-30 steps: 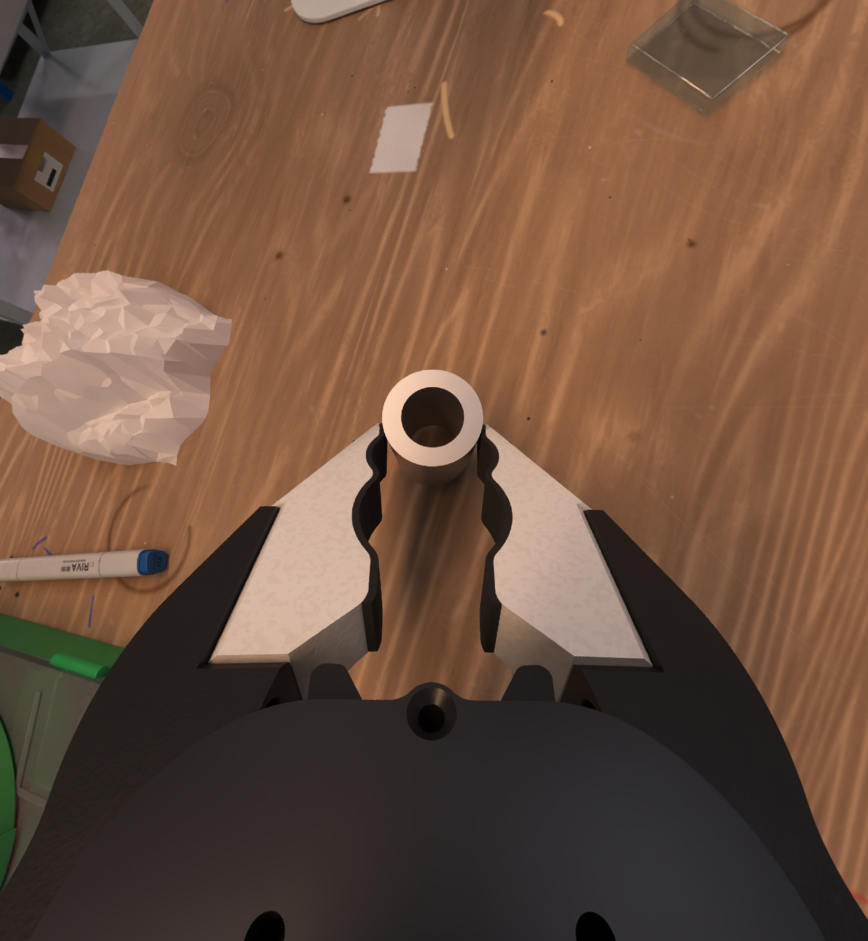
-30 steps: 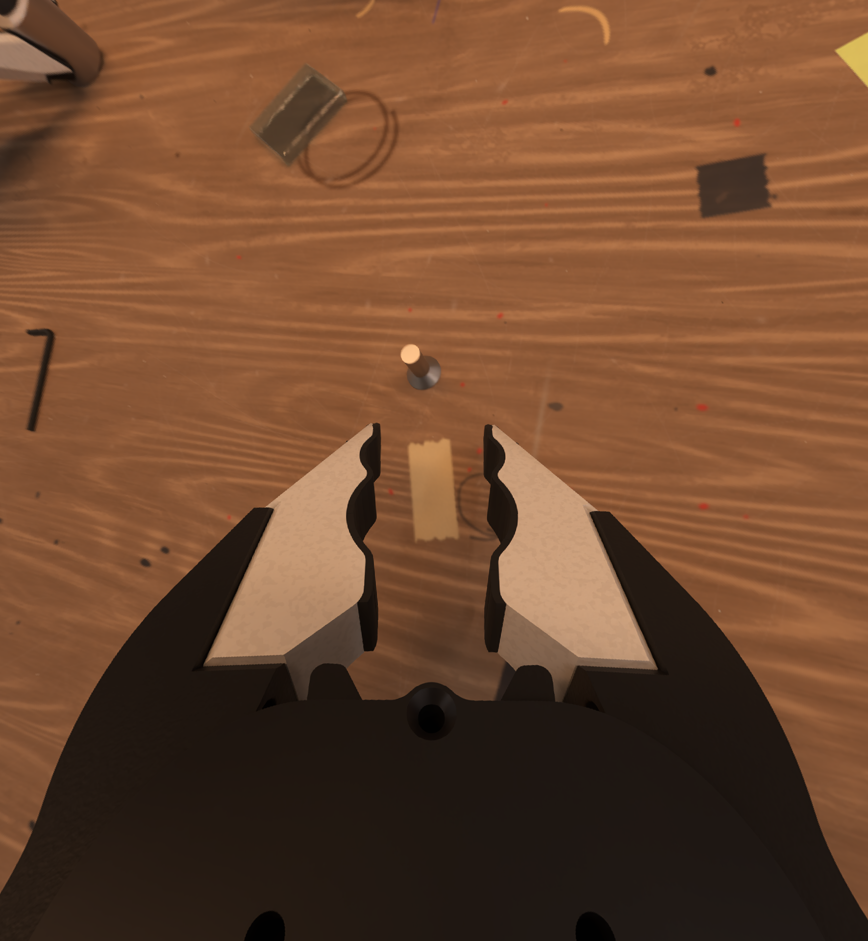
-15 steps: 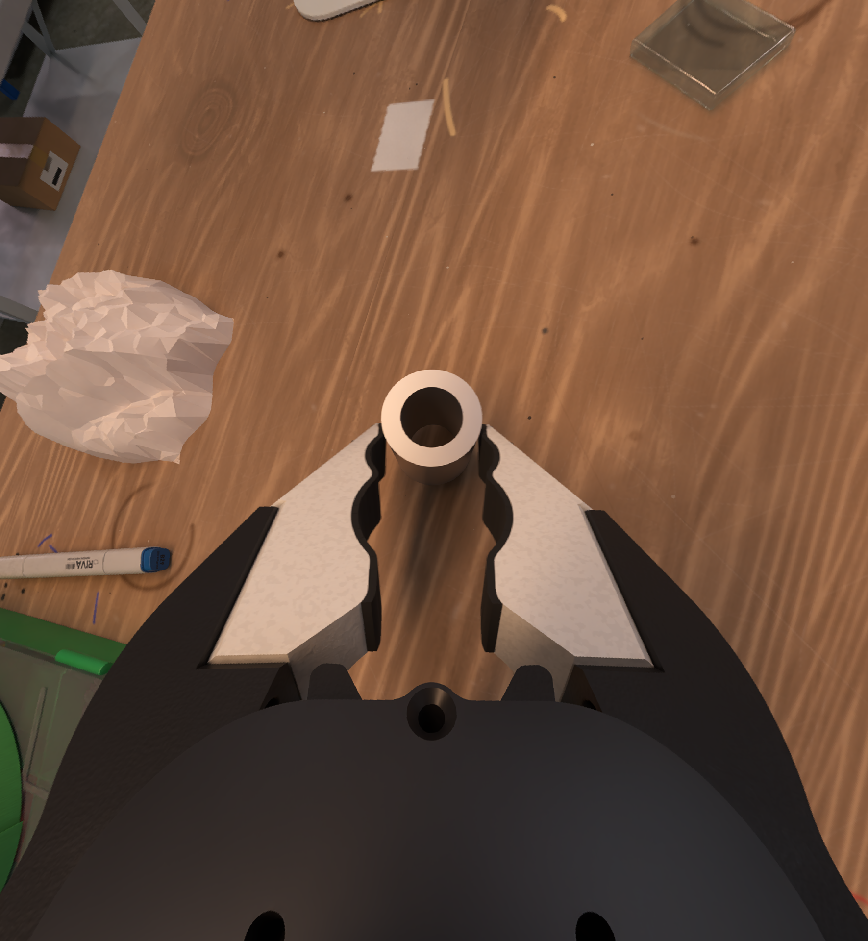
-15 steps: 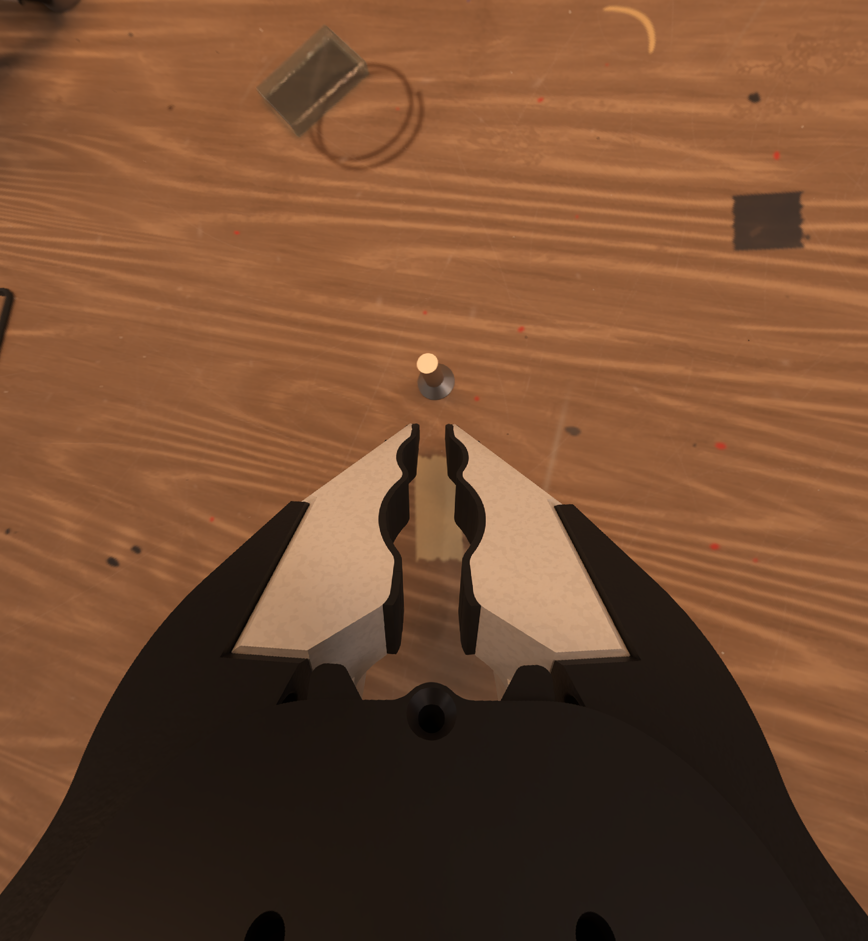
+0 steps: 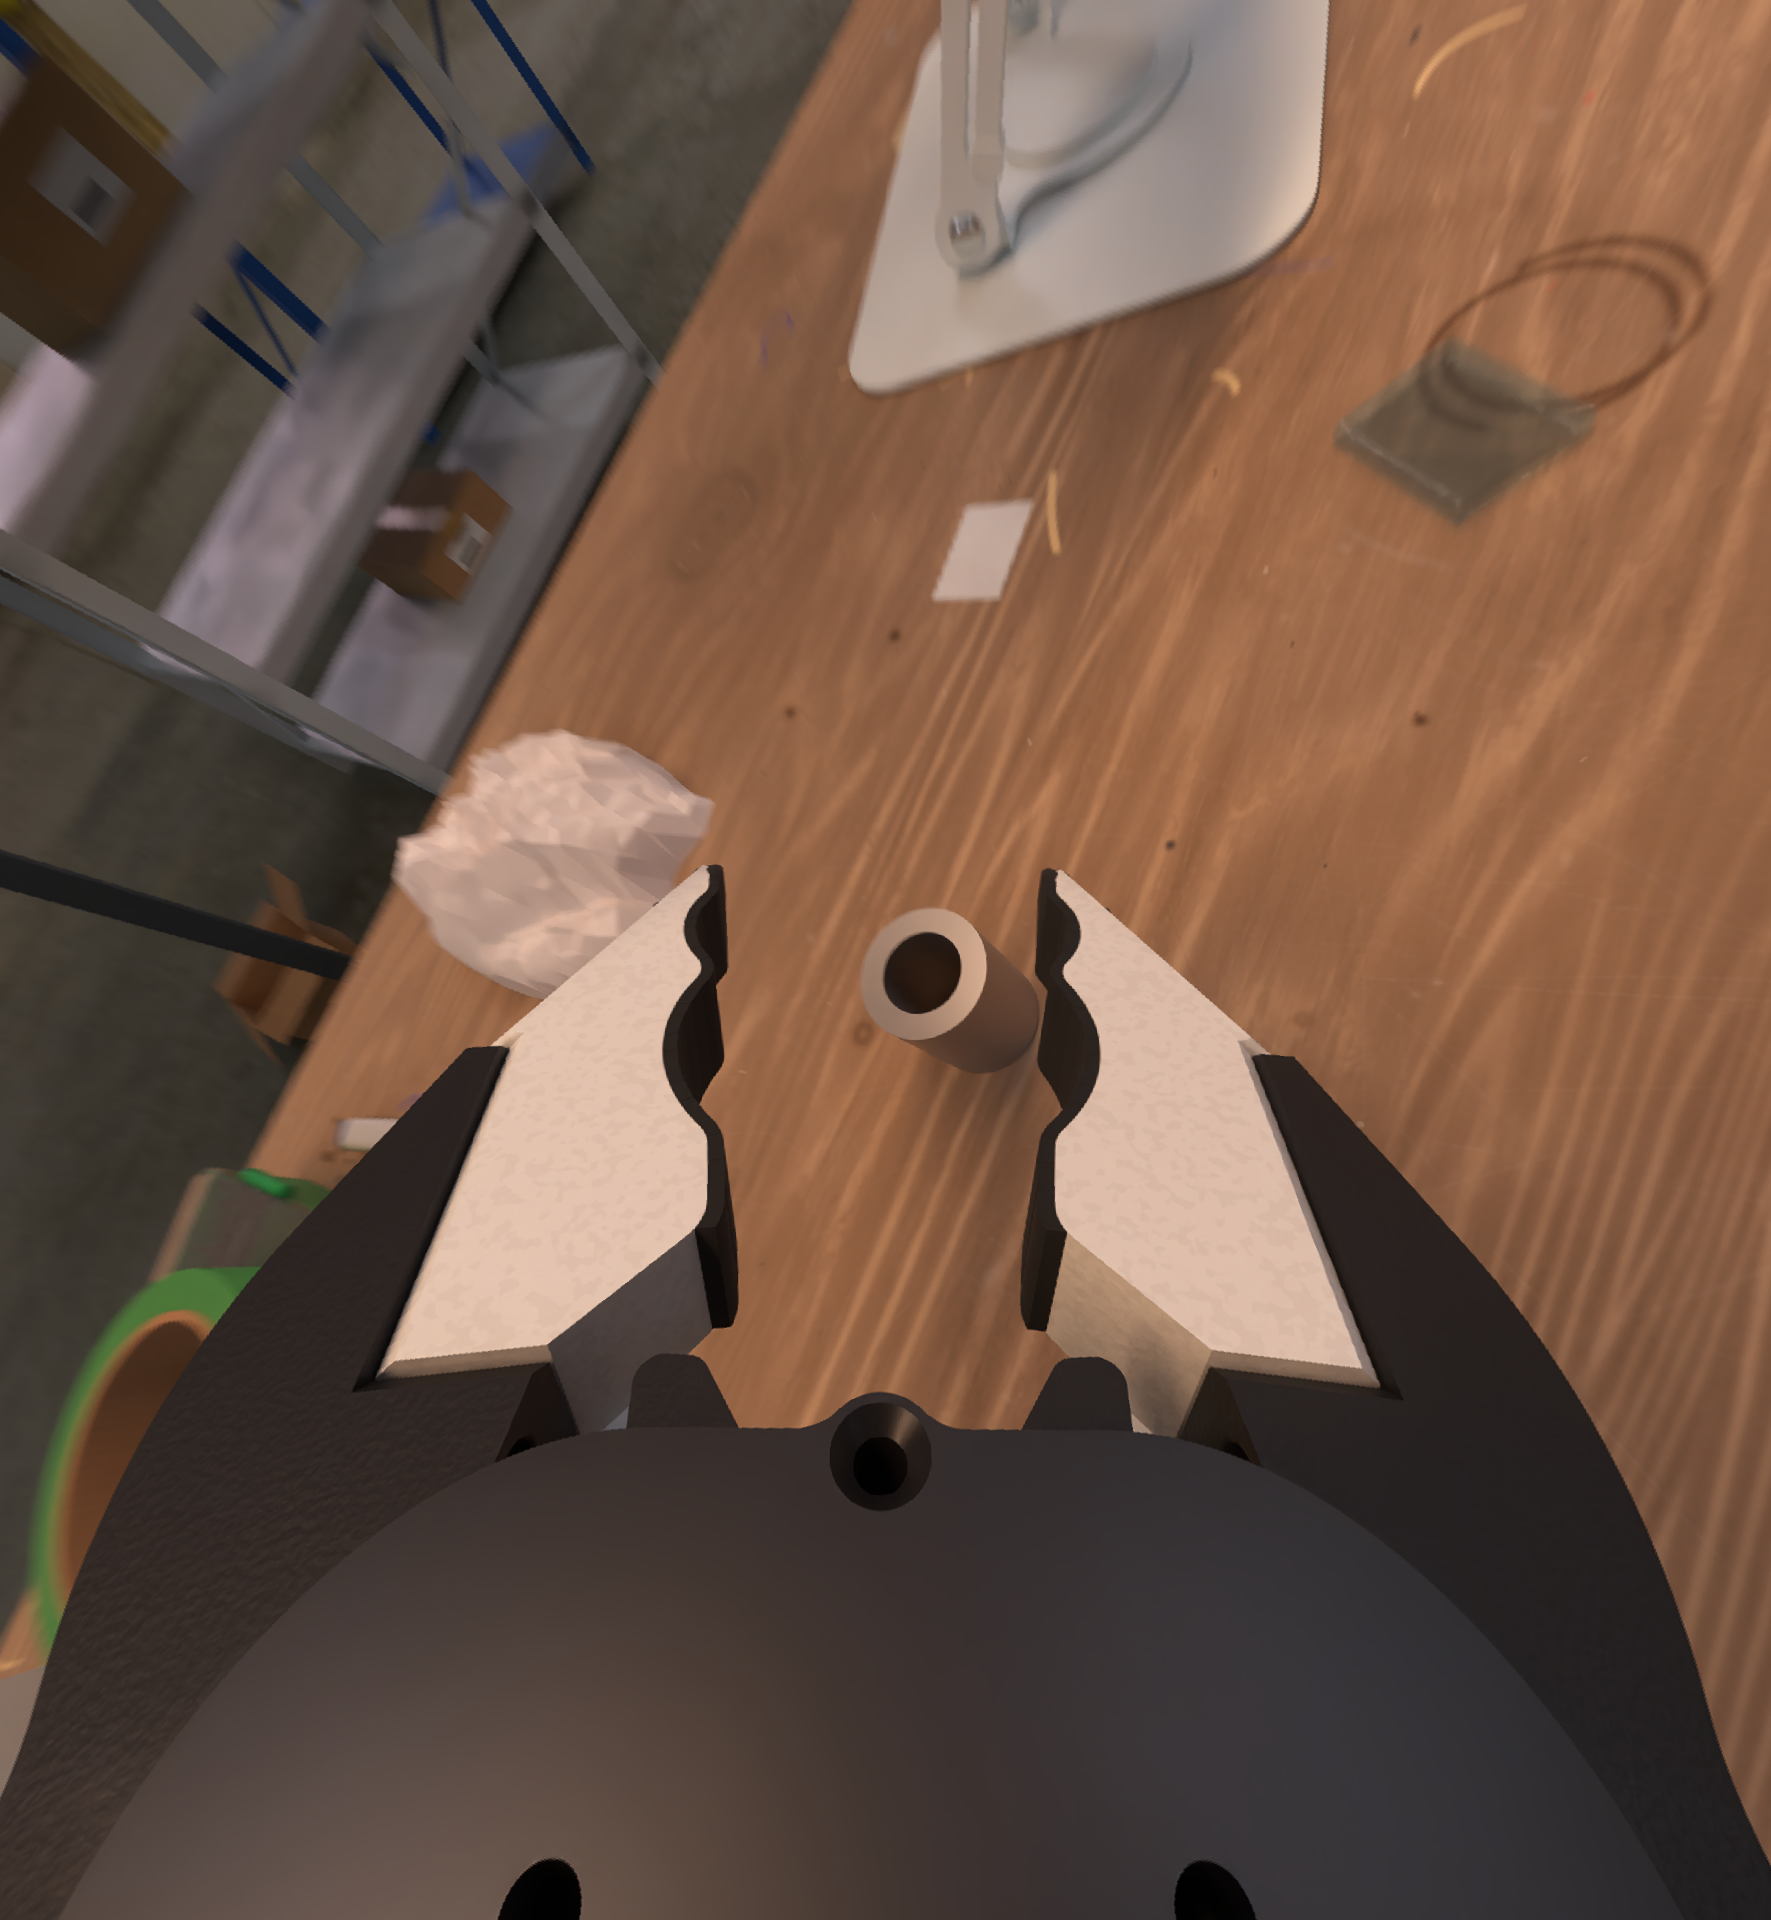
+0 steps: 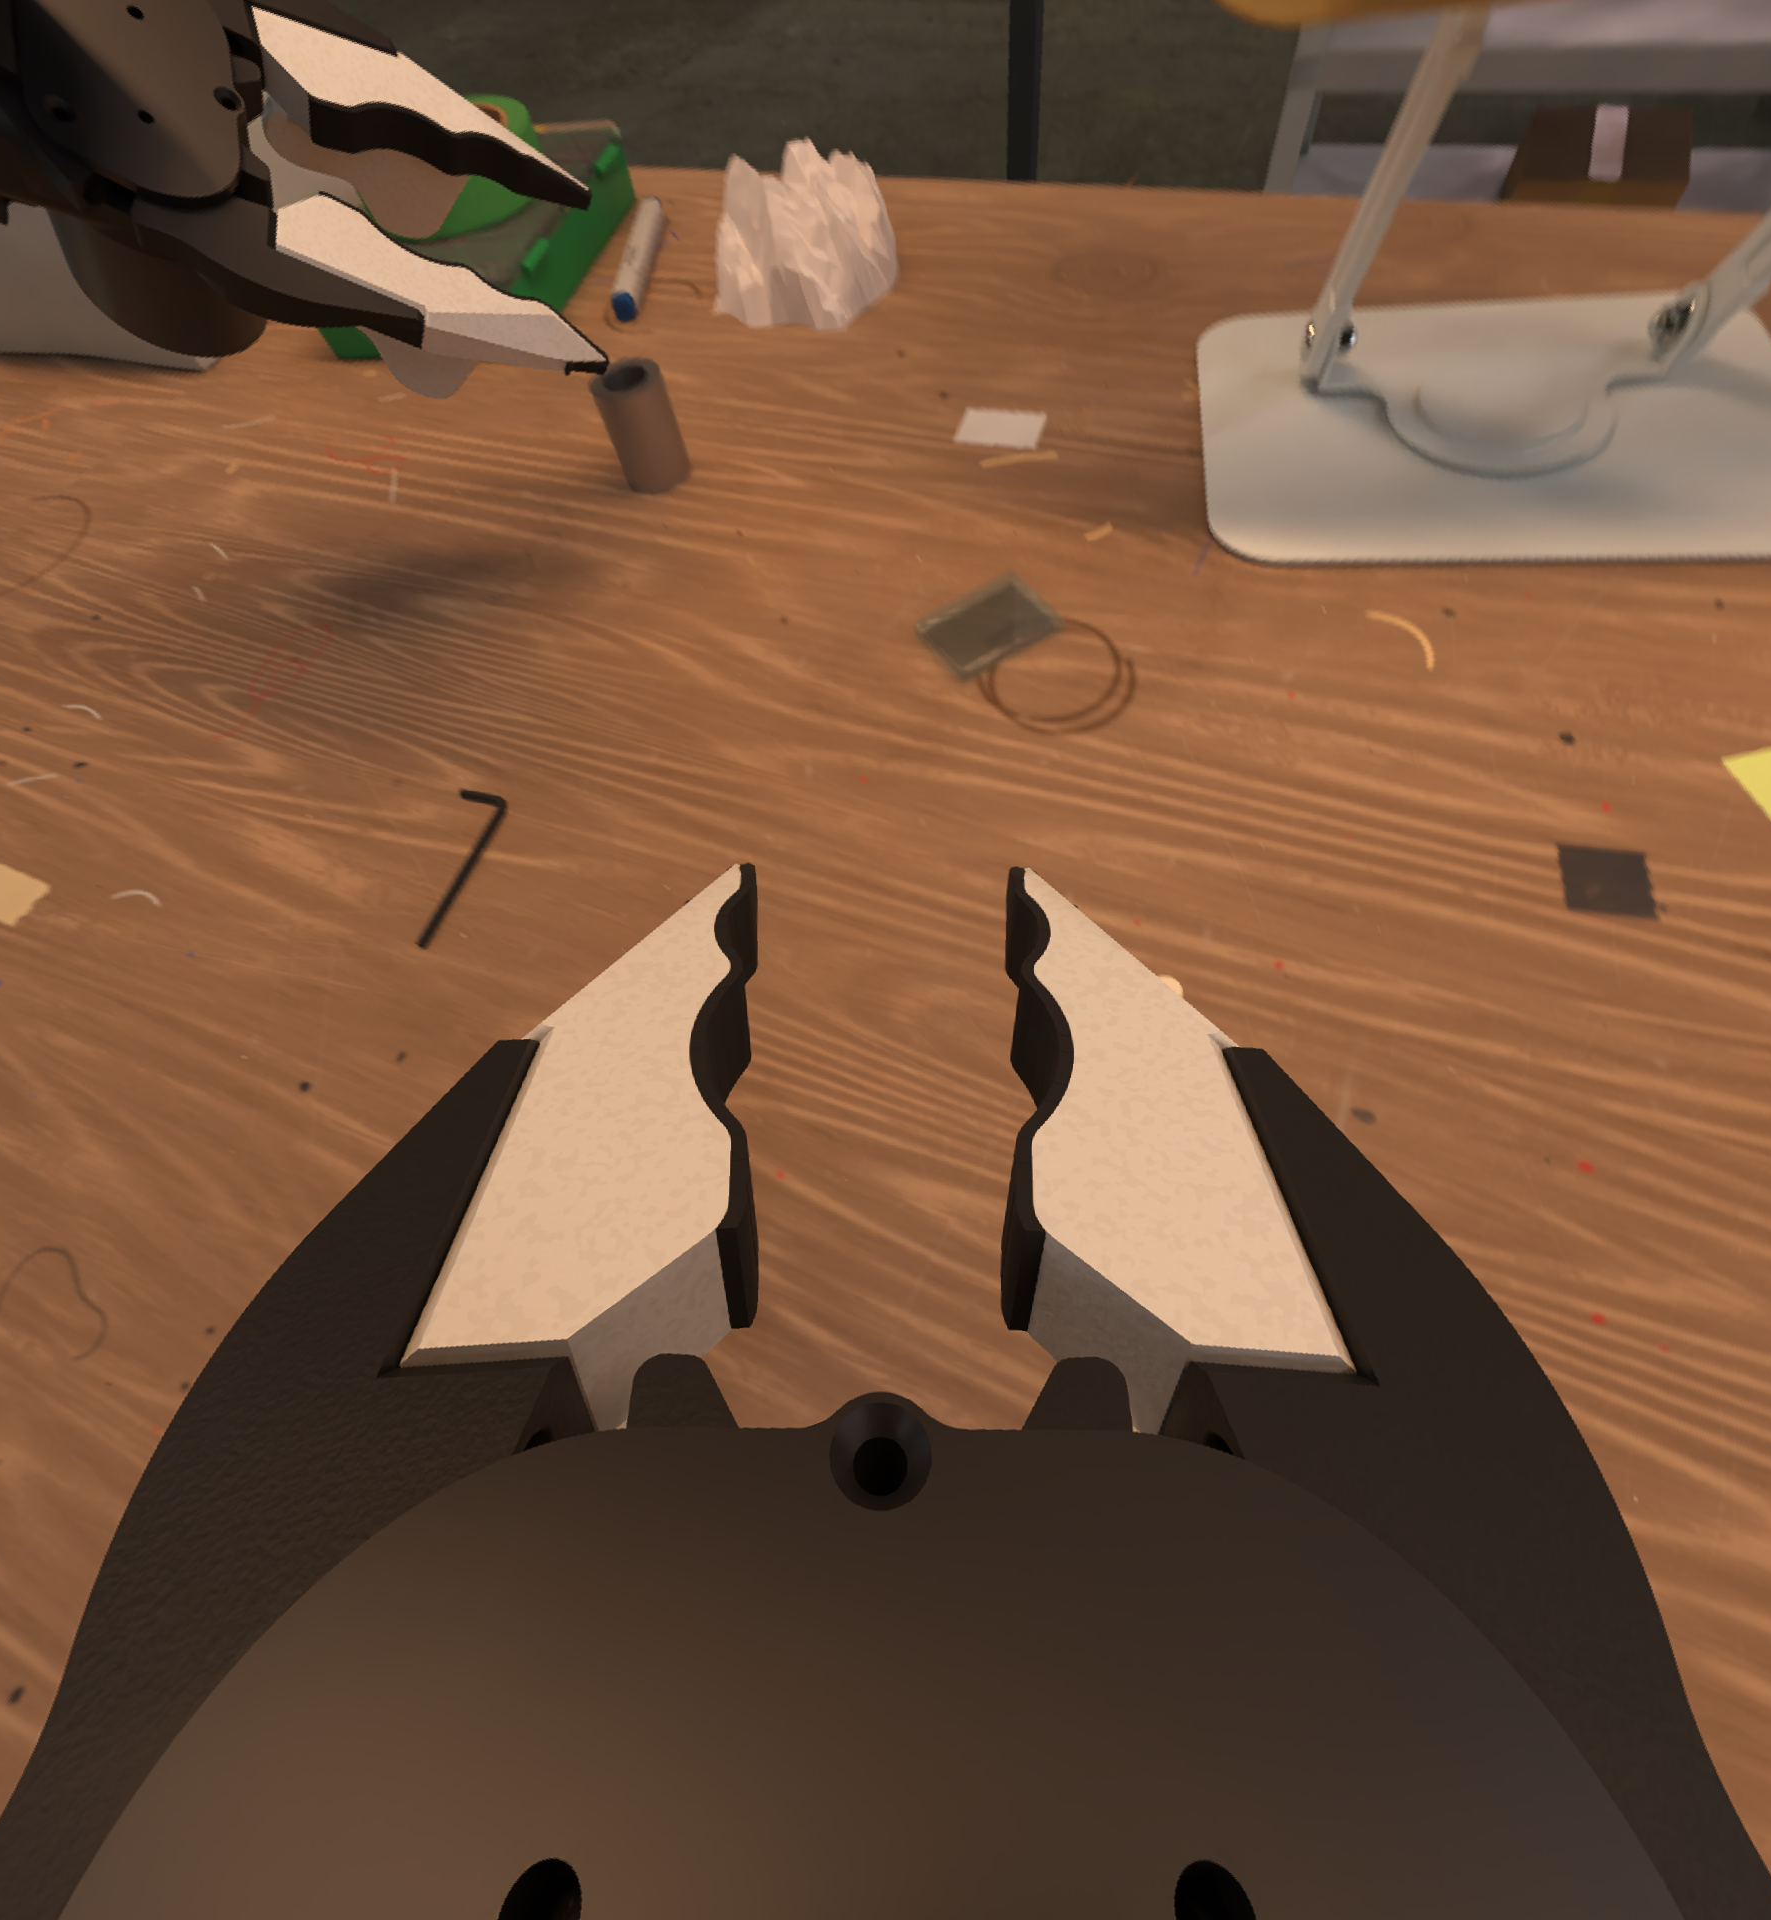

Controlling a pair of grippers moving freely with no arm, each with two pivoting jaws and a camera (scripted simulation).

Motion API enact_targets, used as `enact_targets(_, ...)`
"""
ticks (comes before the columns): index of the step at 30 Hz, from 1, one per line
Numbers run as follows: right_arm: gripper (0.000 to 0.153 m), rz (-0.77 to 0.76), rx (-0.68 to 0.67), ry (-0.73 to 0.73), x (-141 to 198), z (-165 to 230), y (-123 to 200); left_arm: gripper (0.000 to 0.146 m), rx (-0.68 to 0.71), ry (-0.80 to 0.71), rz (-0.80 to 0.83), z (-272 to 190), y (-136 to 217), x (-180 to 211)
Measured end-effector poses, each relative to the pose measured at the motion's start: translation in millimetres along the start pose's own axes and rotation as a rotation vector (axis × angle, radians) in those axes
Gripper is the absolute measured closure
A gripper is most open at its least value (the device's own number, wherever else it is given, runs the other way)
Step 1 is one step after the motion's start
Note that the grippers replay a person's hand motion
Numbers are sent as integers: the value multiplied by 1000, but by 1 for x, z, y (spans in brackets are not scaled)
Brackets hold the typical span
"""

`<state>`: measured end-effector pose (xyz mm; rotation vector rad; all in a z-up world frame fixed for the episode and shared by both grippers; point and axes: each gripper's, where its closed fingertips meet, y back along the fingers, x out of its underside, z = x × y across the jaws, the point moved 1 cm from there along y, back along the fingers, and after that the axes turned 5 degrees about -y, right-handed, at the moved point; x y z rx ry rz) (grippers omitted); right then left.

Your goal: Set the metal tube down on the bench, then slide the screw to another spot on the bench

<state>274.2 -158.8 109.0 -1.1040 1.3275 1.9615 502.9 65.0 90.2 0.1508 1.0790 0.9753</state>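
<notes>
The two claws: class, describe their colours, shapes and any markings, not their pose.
Left claw and right claw look alike: a rounded dark brown-black body with a small round socket at the centre and two holes at the bottom edge. Each has two pale speckled wedge-shaped fingers tapering to points, with black wavy inner edges. No cables show.

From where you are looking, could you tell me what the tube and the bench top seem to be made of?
The tube looks like metal with a dull brushed grey-tan finish: smooth thick wall, soft sheen. The bench looks like varnished wood, with brown wavy grain and scuffs, though it may be a veneer.
</notes>
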Motion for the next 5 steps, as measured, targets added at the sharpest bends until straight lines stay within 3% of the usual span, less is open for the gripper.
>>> enact_targets(5,99,-46,-6,57,-21,30,-4,90,19,34,-106,-12,50,-28)
